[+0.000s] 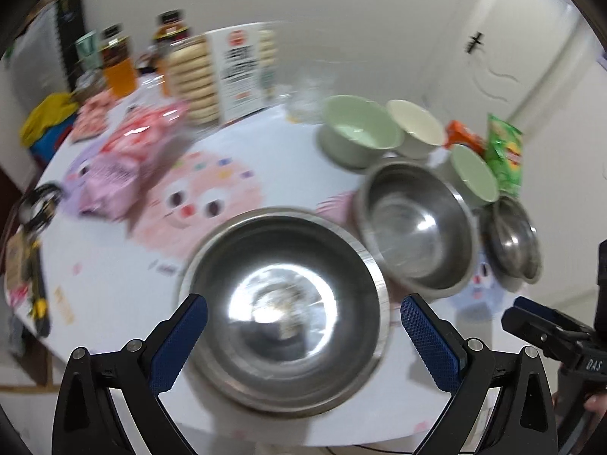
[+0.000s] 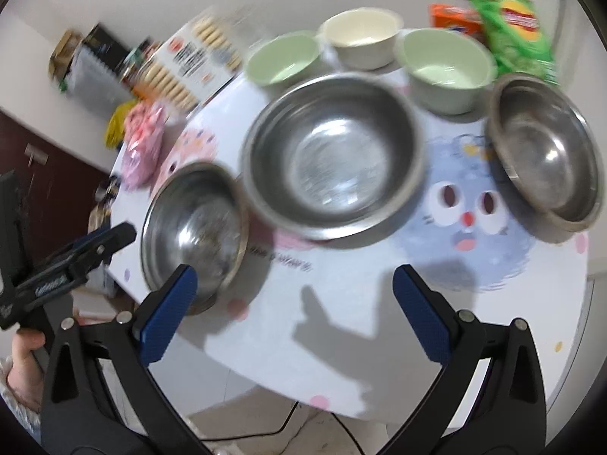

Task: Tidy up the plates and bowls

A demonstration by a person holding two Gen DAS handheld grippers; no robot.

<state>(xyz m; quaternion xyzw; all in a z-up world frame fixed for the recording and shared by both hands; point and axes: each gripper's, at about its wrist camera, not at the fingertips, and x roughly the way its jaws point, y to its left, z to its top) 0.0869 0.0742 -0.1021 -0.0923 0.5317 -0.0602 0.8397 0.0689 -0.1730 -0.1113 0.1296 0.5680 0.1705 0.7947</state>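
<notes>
Both pairs of jaws stand wide apart with nothing between the pads. Left gripper (image 1: 303, 316) hovers over the near steel bowl (image 1: 282, 311), its blue pads (image 1: 178, 341) flanking the rim without touching it; that bowl sits upright on the near edge of the round table (image 1: 114, 265). Right gripper (image 2: 294, 297) hangs above a bare stretch of the patterned tablecloth (image 2: 341, 303), on which its shadow falls, with the same near steel bowl (image 2: 193, 227) just beside its left finger. Beyond, the large steel bowl (image 2: 334, 155) stands at the table's middle, close against the near one. Further right, apart from both, lies the shallow steel dish (image 2: 546, 151); whether it is a single piece or a stack cannot be told. Behind these stand three ceramic bowls in a row: a green bowl (image 2: 282, 58), a cream bowl (image 2: 360, 36) and a second green bowl (image 2: 445, 66), all upright. A green snack bag (image 2: 512, 26) and an orange packet (image 2: 453, 19) rest at the far right edge. Biscuit packs (image 1: 195, 76), bottles (image 1: 117, 60) and pink packets (image 1: 125, 159) crowd the far left. Motion blur softens finer detail.
</notes>
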